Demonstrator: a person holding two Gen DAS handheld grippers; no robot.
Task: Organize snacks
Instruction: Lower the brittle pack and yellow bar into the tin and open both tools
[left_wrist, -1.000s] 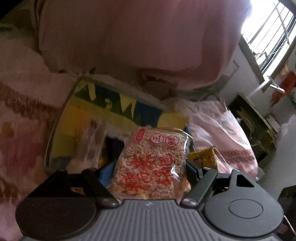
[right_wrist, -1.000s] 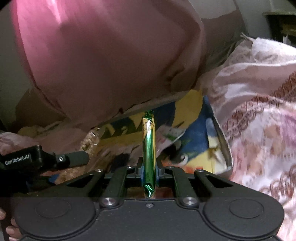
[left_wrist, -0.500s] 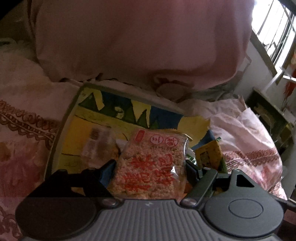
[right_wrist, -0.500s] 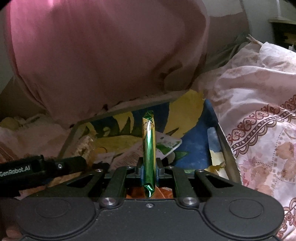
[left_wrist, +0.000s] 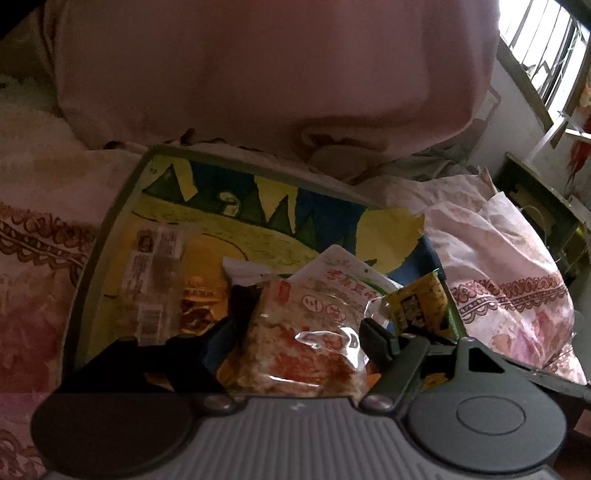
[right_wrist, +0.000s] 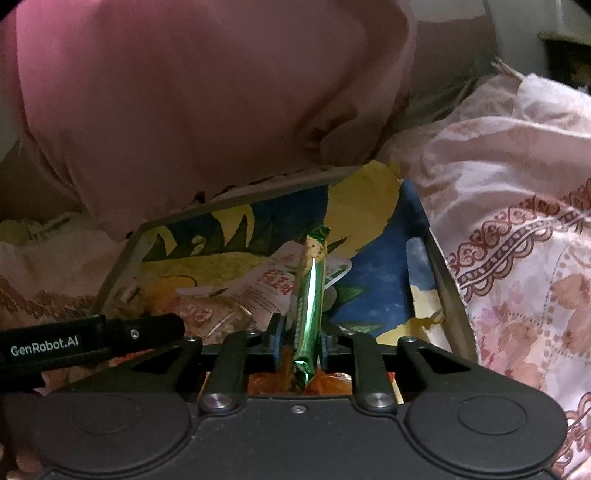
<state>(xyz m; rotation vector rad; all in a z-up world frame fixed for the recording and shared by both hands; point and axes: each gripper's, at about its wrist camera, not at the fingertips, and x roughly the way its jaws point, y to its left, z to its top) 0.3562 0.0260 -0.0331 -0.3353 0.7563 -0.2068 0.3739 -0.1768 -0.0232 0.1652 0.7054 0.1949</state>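
Now the left gripper (left_wrist: 299, 332), marked "GenRobot.AI", is closing on a rice snack bag (left_wrist: 303, 347) with red writing. Meanwhile the right gripper (right_wrist: 299, 336) is opening around a green packet (right_wrist: 308, 306) above the tray (right_wrist: 448, 288).

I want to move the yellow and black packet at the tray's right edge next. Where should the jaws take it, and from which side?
Grip the yellow and black packet across its free upper end, coming from above: it stands tilted against the tray wall, its lower part hidden behind the left gripper.
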